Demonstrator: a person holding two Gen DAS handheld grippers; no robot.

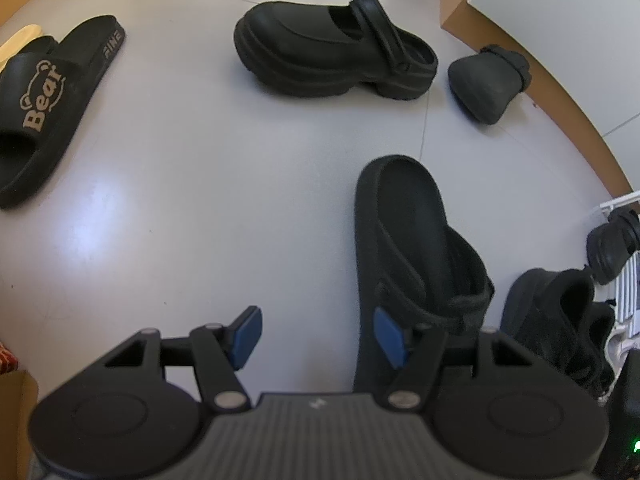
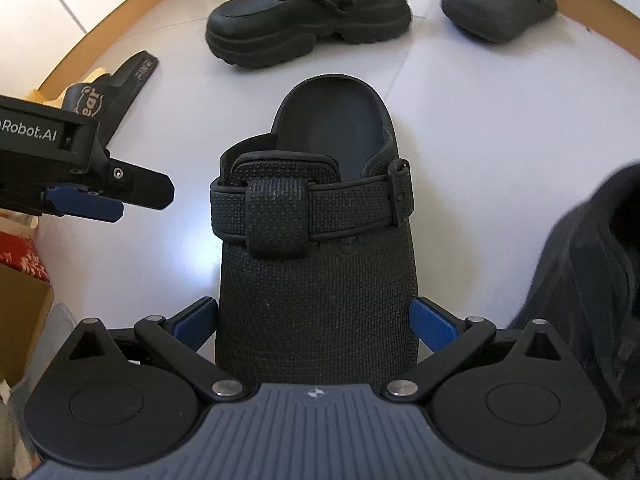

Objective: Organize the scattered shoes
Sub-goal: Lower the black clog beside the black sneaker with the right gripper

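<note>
A black textured clog with a strap across its instep lies toe-first toward my right gripper. Both blue pads press on the sides of its toe. In the left wrist view the same clog is at the right, heel away from me. My left gripper hovers over bare floor just left of it, open with nothing between its fingers. The right wrist view shows the left gripper coming in from the left edge, apart from the clog.
A chunky black platform clog and a dark grey clog lie farther off near the wooden skirting. A black "Bear" slide lies left. A black sneaker and a white rack stand right. A cardboard box stands left.
</note>
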